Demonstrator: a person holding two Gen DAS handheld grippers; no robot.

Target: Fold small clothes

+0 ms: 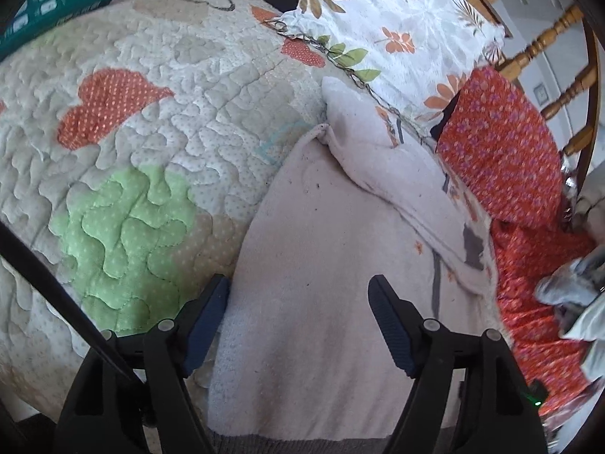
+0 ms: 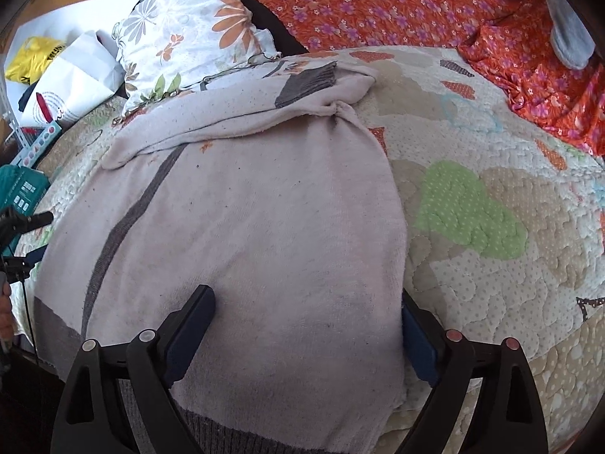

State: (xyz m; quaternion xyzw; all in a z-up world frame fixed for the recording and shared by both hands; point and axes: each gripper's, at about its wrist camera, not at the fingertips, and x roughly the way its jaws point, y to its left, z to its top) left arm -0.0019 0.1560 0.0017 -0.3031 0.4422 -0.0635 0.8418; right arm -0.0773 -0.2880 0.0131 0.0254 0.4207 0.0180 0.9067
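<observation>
The left hand-held gripper [image 1: 298, 295] stands with its jaws apart over the near part of a pale pink garment [image 1: 321, 265], gripping nothing: its left finger [image 1: 206, 317] sits at the garment's left edge, where the cloth meets the quilt [image 1: 151, 132], and its right finger [image 1: 389, 325] is over the cloth. Ahead of this gripper the garment narrows to a bunched, twisted point, and a folded-over sleeve [image 1: 397, 174] runs from there down to the right. Further ahead and to the right lie a floral pillow [image 1: 397, 38] and an orange flowered cloth [image 1: 499, 143], with wooden rails [image 1: 548, 45] beyond. A green box [image 1: 56, 3] lies far ahead to the left. The right hand-held gripper [image 2: 306, 310] is also spread wide and holds nothing; the garment [image 2: 264, 227] lies flat between its fingers. Its left finger [image 2: 193, 325] rests over the cloth, while its right finger [image 2: 416, 344] is just past the garment's right edge, partly hidden by it, over the quilt [image 2: 491, 302]. A dark grey stripe [image 2: 124, 227] runs along the garment to the left of this gripper, and a grey ribbed hem [image 2: 227, 439] shows at the near end. The sleeve [image 2: 234, 113] is folded across the far end, in front of the pillow [image 2: 189, 38]. The orange cloth [image 2: 378, 3] lies far ahead and to the right.
</observation>
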